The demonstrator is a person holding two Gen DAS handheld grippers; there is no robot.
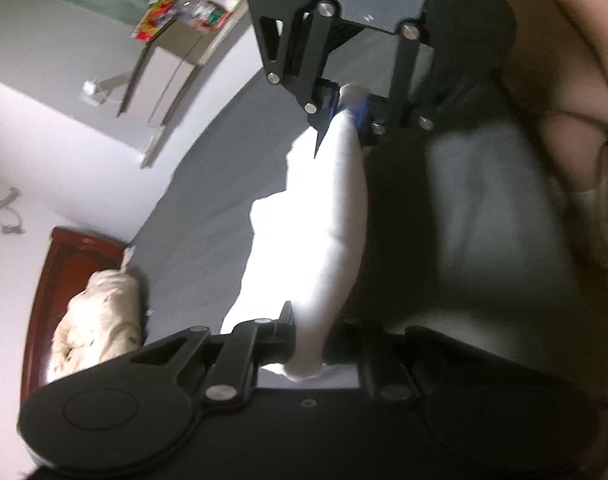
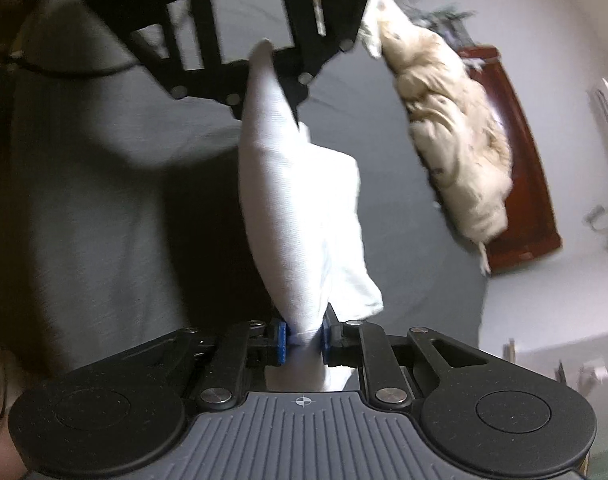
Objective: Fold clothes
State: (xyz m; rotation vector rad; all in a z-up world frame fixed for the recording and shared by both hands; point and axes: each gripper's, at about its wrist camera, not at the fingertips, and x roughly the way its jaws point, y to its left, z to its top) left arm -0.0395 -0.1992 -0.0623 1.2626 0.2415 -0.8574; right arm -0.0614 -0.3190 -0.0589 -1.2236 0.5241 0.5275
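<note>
White cotton-looking garment (image 2: 299, 208) is stretched in the air between my two grippers, above the grey bed (image 2: 384, 152), not lying on it. My right hand-held gripper (image 2: 302, 338) is pinched tight on one bunched end, blue pads squeezing the cloth with no gap showing. My left hand-held gripper (image 1: 308, 354) is clamped on the other end the same way; in the left wrist view the cloth (image 1: 316, 216) runs from my left gripper straight up to the right one (image 1: 350, 110). Progress: the piece hangs as a narrow, doubled-looking band with a loose flap on one side, so it seems partly gathered or mid-fold, but I can't tell how many folds are in it; blur hides the edges. It fits either a lift to shake it out or a fold being carried over. Nothing folded and laid flat is visible on the bed. Fabric looks thin, soft, fine-ribbed, limp, a few creases, no print visible. A cream bundle of bedding (image 2: 452, 128) lies toward the head edge of the bed by the red-brown headboard (image 2: 520, 160), well apart from the garment. My grey-shirted torso (image 2: 83, 200) is just behind it.
</note>
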